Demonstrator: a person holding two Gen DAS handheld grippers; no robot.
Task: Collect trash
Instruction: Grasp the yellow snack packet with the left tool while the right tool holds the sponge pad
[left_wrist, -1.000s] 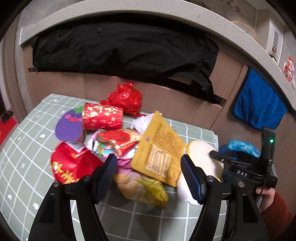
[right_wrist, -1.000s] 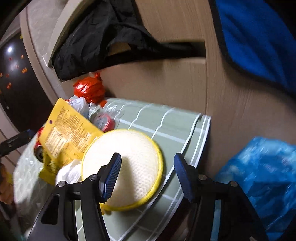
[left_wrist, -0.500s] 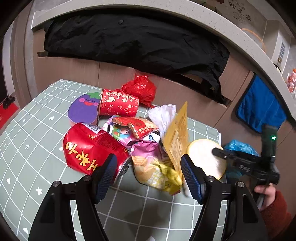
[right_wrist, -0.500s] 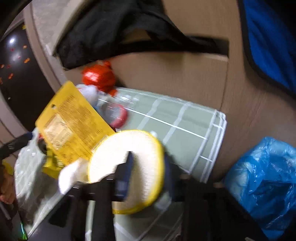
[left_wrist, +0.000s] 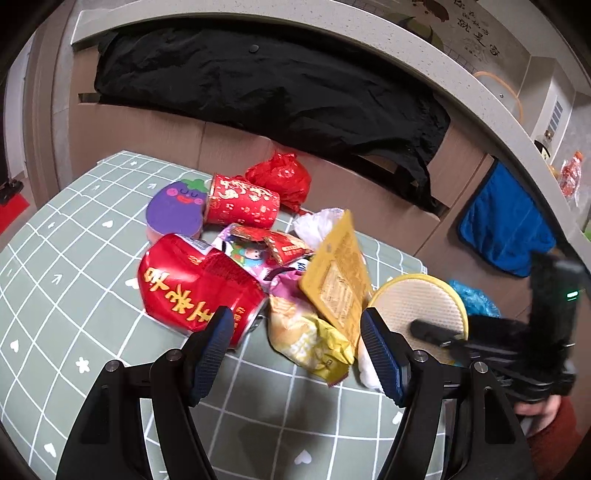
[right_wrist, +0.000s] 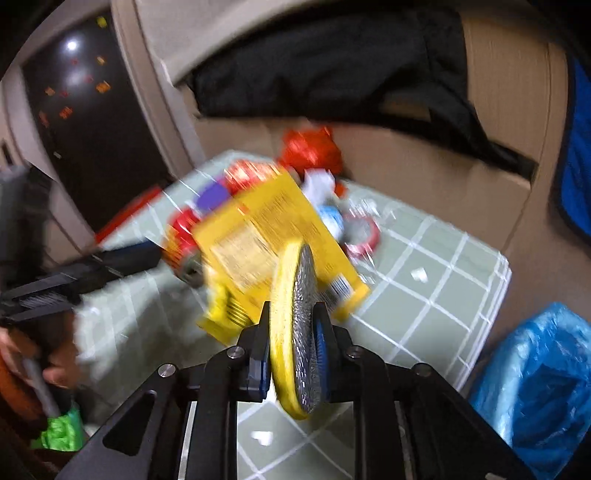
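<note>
The round scrubbing pad (right_wrist: 295, 325), yellow-rimmed with a pale mesh face on one side and a grey glittery face on the other, stands on edge at the near right corner of the green checked tablecloth (left_wrist: 74, 266), beside the heap of trash. The right gripper (right_wrist: 290, 354) is clamped on its lower rim, a blue pad (right_wrist: 320, 341) pressed against each face, so the disc sticks up and away between the fingers. A yellow printed packet (left_wrist: 338, 273) leans against the pad's far-left side, tilted up off the pile; whether it is caught with the pad cannot be told through the blur. The right gripper points steeply down at the cloth, a hand (left_wrist: 535, 408) with a rust-red sleeve behind it. The left gripper (left_wrist: 297, 356) hovers with its fingers spread wide and empty, angled down toward a crumpled yellow snack bag (left_wrist: 310, 339) and a red bag with gold characters (left_wrist: 192, 284). A blue plastic bag (right_wrist: 535, 384) sits off the cloth's right edge.
</note>
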